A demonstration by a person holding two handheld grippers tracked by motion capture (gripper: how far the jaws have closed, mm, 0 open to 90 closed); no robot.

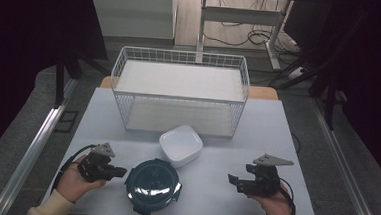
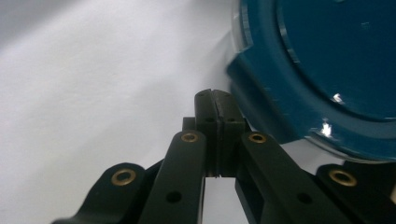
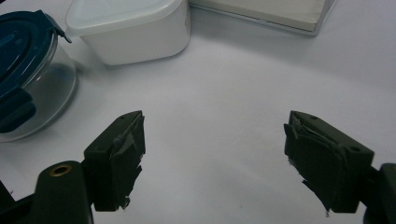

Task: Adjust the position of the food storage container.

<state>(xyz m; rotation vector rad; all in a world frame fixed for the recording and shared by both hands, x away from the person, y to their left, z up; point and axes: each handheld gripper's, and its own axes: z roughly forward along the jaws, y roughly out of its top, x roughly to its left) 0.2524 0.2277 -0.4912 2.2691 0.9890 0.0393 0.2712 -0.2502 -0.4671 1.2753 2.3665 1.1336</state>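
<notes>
Lying just beside the closed left claw (image 2: 215, 100): blue-lidded container (image 2: 322, 70).

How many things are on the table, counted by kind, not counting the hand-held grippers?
Round glass container with blue clip lid: 1
White square container with rounded corners: 1
White wire basket: 1
Total: 3
</notes>
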